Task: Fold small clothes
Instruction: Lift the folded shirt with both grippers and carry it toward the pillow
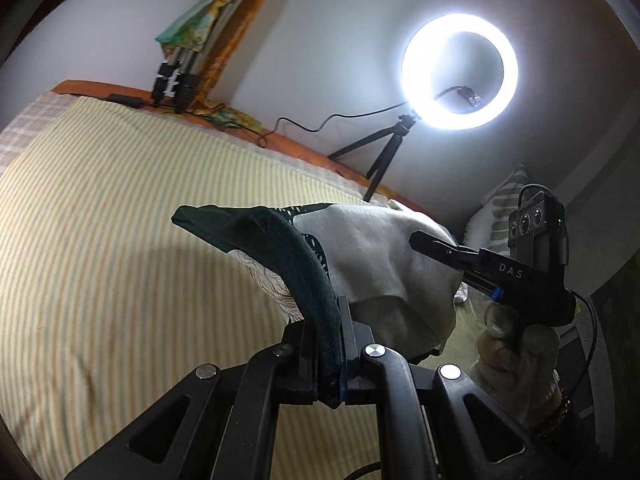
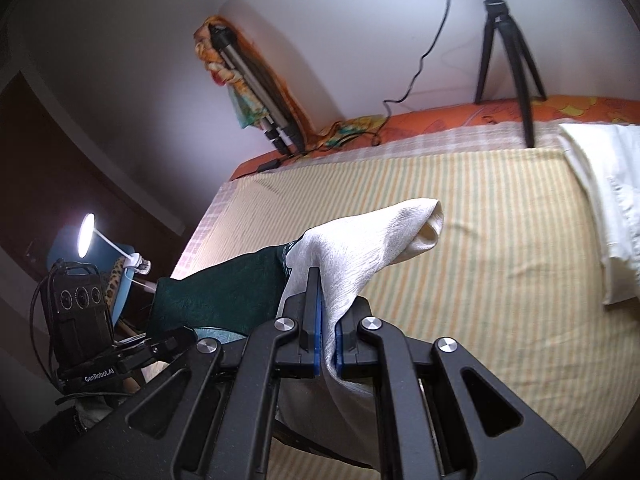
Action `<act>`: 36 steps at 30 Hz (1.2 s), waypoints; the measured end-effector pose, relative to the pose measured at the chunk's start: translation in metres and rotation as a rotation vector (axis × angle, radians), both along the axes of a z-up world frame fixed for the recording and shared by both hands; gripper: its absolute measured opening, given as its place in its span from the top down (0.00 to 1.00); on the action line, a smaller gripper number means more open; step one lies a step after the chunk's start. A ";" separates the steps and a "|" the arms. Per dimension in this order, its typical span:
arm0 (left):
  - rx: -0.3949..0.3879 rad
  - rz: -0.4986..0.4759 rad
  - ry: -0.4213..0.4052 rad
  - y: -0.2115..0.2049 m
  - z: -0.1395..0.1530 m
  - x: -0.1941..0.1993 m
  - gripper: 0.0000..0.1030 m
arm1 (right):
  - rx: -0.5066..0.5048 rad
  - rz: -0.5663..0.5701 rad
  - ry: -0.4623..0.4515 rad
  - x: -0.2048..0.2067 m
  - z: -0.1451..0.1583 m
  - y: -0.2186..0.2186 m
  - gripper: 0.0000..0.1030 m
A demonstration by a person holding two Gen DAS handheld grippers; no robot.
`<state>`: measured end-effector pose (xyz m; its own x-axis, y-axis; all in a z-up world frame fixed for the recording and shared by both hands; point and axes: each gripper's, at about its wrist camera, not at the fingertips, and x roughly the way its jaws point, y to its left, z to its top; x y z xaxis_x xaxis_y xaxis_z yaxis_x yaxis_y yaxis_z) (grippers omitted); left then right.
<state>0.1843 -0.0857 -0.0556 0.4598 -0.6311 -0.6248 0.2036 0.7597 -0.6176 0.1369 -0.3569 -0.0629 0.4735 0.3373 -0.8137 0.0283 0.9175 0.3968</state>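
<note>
One small garment held up between two clamped grippers over a striped bed.

One bed cover (image 2: pixel 460 240), flat woven cloth in thin yellow and pale stripes; one glowing ring light (image 1: pixel 460 72) on a three-legged black stand; one garment (image 1: pixel 384 264), soft cream fabric with dark green knit trim, hanging above the cover. Left gripper (image 1: pixel 330 360) pinches the green edge; right gripper (image 2: pixel 328 344) pinches the cream cloth.
</note>
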 end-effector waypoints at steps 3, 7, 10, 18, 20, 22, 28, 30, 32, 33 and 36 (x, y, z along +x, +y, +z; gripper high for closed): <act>-0.014 -0.018 -0.006 -0.019 -0.002 0.012 0.97 | -0.026 -0.018 -0.005 -0.001 0.010 -0.025 0.94; -0.021 -0.053 -0.028 -0.052 0.000 0.025 0.97 | -0.057 -0.046 -0.016 -0.002 0.024 -0.059 0.94; -0.027 -0.078 -0.042 -0.076 0.001 0.036 0.97 | -0.088 -0.061 -0.029 -0.002 0.035 -0.080 0.94; -0.028 -0.139 -0.108 -0.138 0.017 0.061 0.97 | -0.157 -0.109 -0.075 -0.001 0.064 -0.139 0.94; -0.031 -0.153 -0.123 -0.154 0.020 0.069 0.97 | -0.161 -0.125 -0.091 -0.001 0.072 -0.155 0.94; -0.037 -0.165 -0.129 -0.171 0.022 0.078 0.97 | -0.164 -0.140 -0.109 0.001 0.079 -0.173 0.94; -0.036 -0.209 -0.185 -0.227 0.030 0.103 0.97 | -0.194 -0.165 -0.154 0.006 0.098 -0.223 0.94; -0.039 -0.219 -0.196 -0.244 0.030 0.110 0.97 | -0.212 -0.175 -0.160 0.009 0.103 -0.242 0.94; -0.041 -0.226 -0.204 -0.261 0.029 0.118 0.97 | -0.221 -0.192 -0.162 0.010 0.106 -0.260 0.94; -0.044 -0.229 -0.204 -0.269 0.029 0.121 0.97 | -0.225 -0.199 -0.162 0.011 0.107 -0.267 0.94; -0.042 -0.244 -0.212 -0.293 0.024 0.128 0.97 | -0.244 -0.215 -0.155 0.014 0.107 -0.289 0.94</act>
